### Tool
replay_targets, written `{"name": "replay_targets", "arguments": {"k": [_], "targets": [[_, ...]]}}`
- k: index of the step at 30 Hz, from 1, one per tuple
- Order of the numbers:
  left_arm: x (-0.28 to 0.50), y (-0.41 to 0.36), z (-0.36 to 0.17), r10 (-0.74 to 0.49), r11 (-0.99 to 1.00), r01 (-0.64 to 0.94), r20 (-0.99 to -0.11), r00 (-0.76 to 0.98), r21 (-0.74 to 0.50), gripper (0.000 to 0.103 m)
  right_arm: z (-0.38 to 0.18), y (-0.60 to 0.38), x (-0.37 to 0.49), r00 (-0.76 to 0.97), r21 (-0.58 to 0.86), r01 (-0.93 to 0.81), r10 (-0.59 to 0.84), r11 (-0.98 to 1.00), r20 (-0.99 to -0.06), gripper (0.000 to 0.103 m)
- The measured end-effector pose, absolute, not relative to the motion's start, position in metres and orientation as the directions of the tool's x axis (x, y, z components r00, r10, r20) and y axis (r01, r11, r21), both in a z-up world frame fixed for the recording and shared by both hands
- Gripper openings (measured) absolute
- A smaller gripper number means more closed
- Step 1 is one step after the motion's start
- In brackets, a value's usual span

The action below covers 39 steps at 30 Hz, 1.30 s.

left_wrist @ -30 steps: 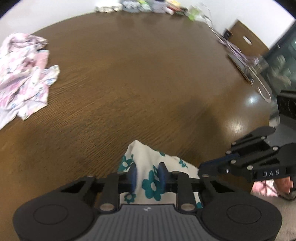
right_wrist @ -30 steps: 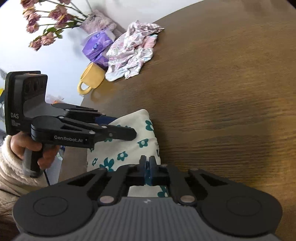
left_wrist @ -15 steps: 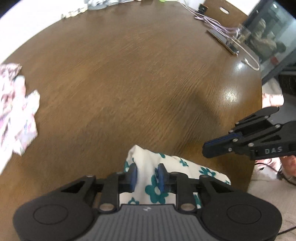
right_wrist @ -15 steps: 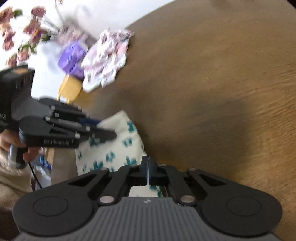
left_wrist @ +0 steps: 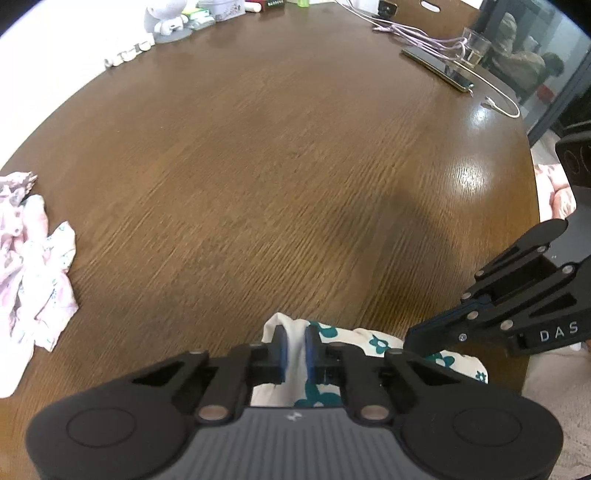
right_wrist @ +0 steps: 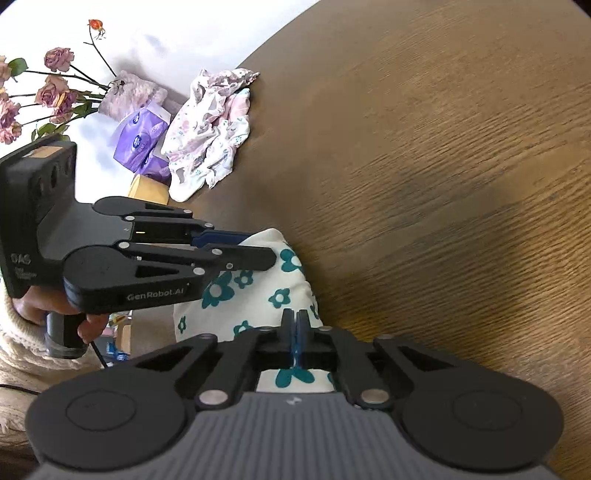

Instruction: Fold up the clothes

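A cream cloth with teal flowers (left_wrist: 373,341) hangs over the near edge of the brown wooden table (left_wrist: 277,166). My left gripper (left_wrist: 294,343) is shut on a bunched corner of it. My right gripper (right_wrist: 294,325) is shut on another edge of the same cloth (right_wrist: 255,295). In the right wrist view the left gripper (right_wrist: 255,245) reaches in from the left, held by a hand in a cream sleeve. In the left wrist view the right gripper (left_wrist: 410,338) comes in from the right. A crumpled pink-and-white floral garment (left_wrist: 29,269) lies at the table's left edge.
The pink garment (right_wrist: 210,133) lies near purple tissue packs (right_wrist: 142,142), a yellow mug (right_wrist: 147,188) and dried roses (right_wrist: 48,96). At the far side are a phone (left_wrist: 439,68), a glass (left_wrist: 474,46), lilac cables (left_wrist: 413,33) and small white items (left_wrist: 166,18).
Both grippers have kept hold of the flowered cloth while the views swung; the left view has turned right, so the pink garment now sits lower and farther left.
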<state>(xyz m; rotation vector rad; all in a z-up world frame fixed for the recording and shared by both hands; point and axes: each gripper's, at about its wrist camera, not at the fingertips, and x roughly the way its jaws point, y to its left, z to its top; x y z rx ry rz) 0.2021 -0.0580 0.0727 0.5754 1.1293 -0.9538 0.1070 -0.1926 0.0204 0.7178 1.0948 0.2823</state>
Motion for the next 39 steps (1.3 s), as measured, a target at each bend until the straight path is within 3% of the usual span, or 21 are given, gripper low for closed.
{"name": "replay_targets", "arguments": {"k": [7,10,14,17,19,23,28,31,33,34,36,37,38,39], "targets": [[0.200,-0.046,0.073,-0.353,0.557,0.827,-0.923,0.155,-0.074,0.009,0.025,-0.190,0.099,0.439,0.633,0.113,0.533,0.766,-0.723,0.000],[0.198,-0.041,0.077,-0.374,0.577,0.811,-0.915,0.154,-0.099,0.016,0.025,-0.191,0.097,0.437,0.640,0.127,0.536,0.758,-0.722,0.000],[0.191,-0.025,0.090,-0.422,0.616,0.778,-0.885,0.196,-0.122,0.043,0.025,-0.203,0.090,0.467,0.660,0.163,0.532,0.734,-0.707,0.008],[0.181,-0.009,0.100,-0.446,0.653,0.748,-0.858,0.256,-0.116,0.044,0.026,-0.210,0.079,0.485,0.670,0.156,0.534,0.726,-0.692,0.016],[0.170,0.007,0.104,-0.463,0.685,0.717,-0.837,0.291,-0.129,0.046,0.025,-0.212,0.073,0.490,0.679,0.149,0.542,0.719,-0.682,0.028],[0.146,0.043,0.104,-0.483,0.756,0.632,-0.797,0.363,-0.171,0.053,0.026,-0.208,0.070,0.501,0.676,0.096,0.551,0.731,-0.667,0.038],[0.115,0.086,0.095,-0.503,0.836,0.485,-0.715,0.486,-0.258,0.054,0.026,-0.197,0.072,0.499,0.647,0.002,0.560,0.762,-0.661,0.048],[0.112,0.095,0.085,-0.494,0.860,0.411,-0.701,0.515,-0.303,0.051,0.028,-0.192,0.075,0.509,0.622,-0.042,0.552,0.782,-0.660,0.050],[0.111,0.100,0.078,-0.501,0.861,0.374,-0.695,0.515,-0.343,0.041,0.029,-0.189,0.076,0.516,0.604,-0.070,0.547,0.794,-0.659,0.049],[0.109,0.104,0.078,-0.500,0.864,0.350,-0.685,0.529,-0.361,0.031,0.029,-0.187,0.077,0.520,0.594,-0.084,0.544,0.800,-0.659,0.043],[0.105,0.113,0.076,-0.498,0.867,0.302,-0.664,0.558,-0.397,0.031,0.027,-0.184,0.078,0.501,0.598,-0.101,0.560,0.795,-0.660,0.026],[0.103,0.118,0.076,-0.495,0.867,0.277,-0.654,0.572,-0.414,0.036,0.028,-0.184,0.078,0.501,0.598,-0.111,0.565,0.793,-0.656,0.026],[0.101,0.123,0.075,-0.493,0.866,0.253,-0.644,0.585,-0.432,0.054,0.029,-0.185,0.078,0.501,0.599,-0.121,0.569,0.792,-0.651,0.026],[0.098,0.127,0.075,-0.488,0.863,0.227,-0.632,0.602,-0.450,0.062,0.030,-0.185,0.078,0.503,0.599,-0.131,0.574,0.790,-0.647,0.029]]}}
